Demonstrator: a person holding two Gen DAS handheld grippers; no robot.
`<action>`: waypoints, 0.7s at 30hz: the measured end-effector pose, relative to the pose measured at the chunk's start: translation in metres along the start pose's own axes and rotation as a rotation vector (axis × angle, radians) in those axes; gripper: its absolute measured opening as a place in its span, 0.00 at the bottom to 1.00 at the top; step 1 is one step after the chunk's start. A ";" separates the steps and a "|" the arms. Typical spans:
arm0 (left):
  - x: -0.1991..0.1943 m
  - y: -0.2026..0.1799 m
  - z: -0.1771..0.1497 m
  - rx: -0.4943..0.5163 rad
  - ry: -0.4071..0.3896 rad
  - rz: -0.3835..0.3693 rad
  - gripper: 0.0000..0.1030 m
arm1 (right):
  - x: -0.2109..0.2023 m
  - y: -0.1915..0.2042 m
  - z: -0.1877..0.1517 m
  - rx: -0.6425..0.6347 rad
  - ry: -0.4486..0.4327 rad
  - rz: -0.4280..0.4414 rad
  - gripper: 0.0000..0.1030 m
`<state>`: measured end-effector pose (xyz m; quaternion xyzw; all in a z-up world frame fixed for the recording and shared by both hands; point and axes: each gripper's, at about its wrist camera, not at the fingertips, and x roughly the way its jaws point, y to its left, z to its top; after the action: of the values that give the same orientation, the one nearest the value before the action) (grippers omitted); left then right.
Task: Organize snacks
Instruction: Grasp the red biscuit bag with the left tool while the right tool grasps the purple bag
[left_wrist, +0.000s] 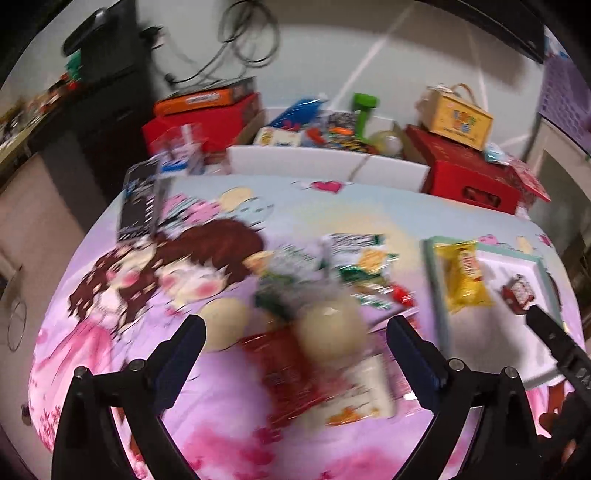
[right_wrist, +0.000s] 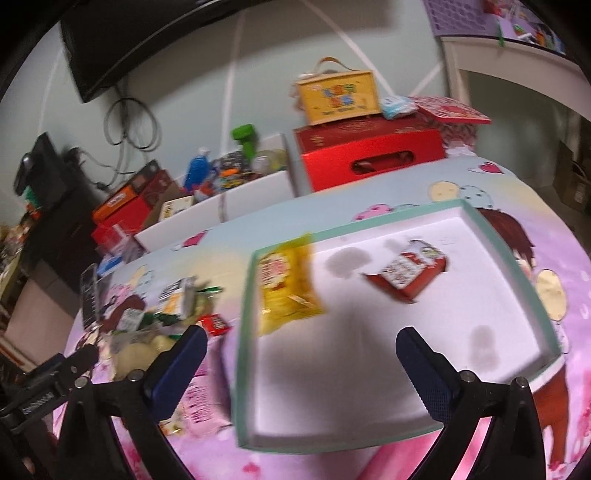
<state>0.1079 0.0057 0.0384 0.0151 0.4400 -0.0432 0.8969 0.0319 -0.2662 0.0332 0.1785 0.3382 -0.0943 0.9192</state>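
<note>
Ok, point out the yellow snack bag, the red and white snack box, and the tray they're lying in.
yellow snack bag (right_wrist: 286, 284), right wrist view, middle of the bag's front.
red and white snack box (right_wrist: 404, 273), right wrist view, its printed top face.
tray (right_wrist: 519, 266), right wrist view, green rim on the right side.

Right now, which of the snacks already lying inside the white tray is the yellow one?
The yellow snack bag along the tray's left rim. The other item inside, a small red-and-white box, lies apart from it, nearer the far right corner.
</note>
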 end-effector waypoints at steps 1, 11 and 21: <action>0.001 0.007 -0.002 -0.018 0.003 0.008 0.95 | 0.000 0.005 -0.002 -0.008 -0.005 0.015 1.00; 0.005 0.090 -0.020 -0.223 0.017 0.088 0.96 | 0.013 0.057 -0.018 -0.131 0.041 0.116 1.00; 0.023 0.103 -0.030 -0.278 0.087 0.045 0.96 | 0.029 0.096 -0.040 -0.247 0.125 0.162 1.00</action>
<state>0.1075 0.1089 0.0004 -0.0977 0.4796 0.0392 0.8711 0.0582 -0.1636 0.0111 0.0962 0.3881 0.0336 0.9159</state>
